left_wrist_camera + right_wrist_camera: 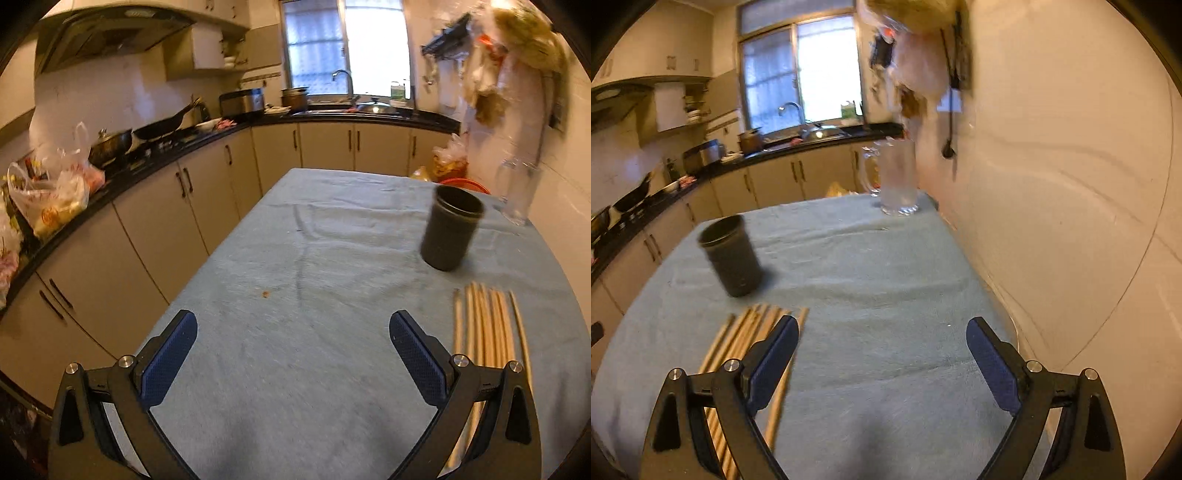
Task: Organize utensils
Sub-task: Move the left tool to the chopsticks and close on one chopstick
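Note:
Several wooden chopsticks [487,325] lie side by side on the blue tablecloth [295,258], just right of my left gripper [293,325], which is open and empty. A dark cylindrical holder [452,229] stands upright beyond them. In the right wrist view the chopsticks [746,332] lie under and left of my right gripper [882,332], which is open and empty. The holder [729,254] stands behind them at the left.
A clear glass pitcher [897,177] stands at the table's far corner by the right wall [1052,184]; it also shows in the left wrist view [517,192]. A kitchen counter [147,162] with pots and bags runs along the left.

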Demonstrator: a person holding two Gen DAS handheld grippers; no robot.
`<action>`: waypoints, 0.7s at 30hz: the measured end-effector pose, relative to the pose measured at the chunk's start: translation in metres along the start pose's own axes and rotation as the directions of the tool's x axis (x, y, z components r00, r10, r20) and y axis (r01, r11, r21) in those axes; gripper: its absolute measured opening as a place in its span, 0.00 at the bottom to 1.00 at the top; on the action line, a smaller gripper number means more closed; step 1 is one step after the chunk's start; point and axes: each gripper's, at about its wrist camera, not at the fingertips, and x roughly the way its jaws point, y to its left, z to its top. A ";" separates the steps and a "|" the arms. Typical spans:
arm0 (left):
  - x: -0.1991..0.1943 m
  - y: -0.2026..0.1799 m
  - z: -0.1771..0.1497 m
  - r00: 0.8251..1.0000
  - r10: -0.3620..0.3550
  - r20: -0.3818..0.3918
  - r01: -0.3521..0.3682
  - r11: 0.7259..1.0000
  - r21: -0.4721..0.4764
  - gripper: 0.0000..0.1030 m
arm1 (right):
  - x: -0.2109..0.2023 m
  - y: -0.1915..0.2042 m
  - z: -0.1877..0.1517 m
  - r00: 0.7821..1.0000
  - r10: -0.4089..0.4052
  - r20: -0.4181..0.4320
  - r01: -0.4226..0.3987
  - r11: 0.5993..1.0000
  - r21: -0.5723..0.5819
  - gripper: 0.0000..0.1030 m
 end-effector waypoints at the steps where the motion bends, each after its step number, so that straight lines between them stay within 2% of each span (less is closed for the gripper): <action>1: -0.007 -0.005 -0.003 1.000 -0.007 0.004 0.007 1.000 0.011 1.00 | -0.006 0.006 -0.003 1.000 0.007 -0.001 -0.007 1.000 -0.014 0.92; 5: -0.030 -0.014 -0.012 0.999 -0.041 0.020 0.041 0.999 0.036 1.00 | -0.026 0.021 -0.010 0.999 0.051 0.011 -0.050 0.998 -0.047 0.92; 11: -0.056 -0.019 -0.022 0.997 -0.072 0.041 0.069 0.995 0.067 1.00 | -0.056 0.026 -0.017 0.996 0.070 0.058 -0.067 0.996 -0.058 0.92; 16: -0.066 -0.019 -0.027 0.996 -0.078 0.050 0.074 0.994 0.076 1.00 | -0.066 0.022 -0.023 0.996 0.061 0.067 -0.058 0.997 -0.040 0.92; 21: -0.061 -0.021 -0.028 0.996 -0.089 0.028 0.087 0.993 0.075 1.00 | -0.064 0.020 -0.026 0.997 0.055 0.047 -0.053 0.998 -0.038 0.92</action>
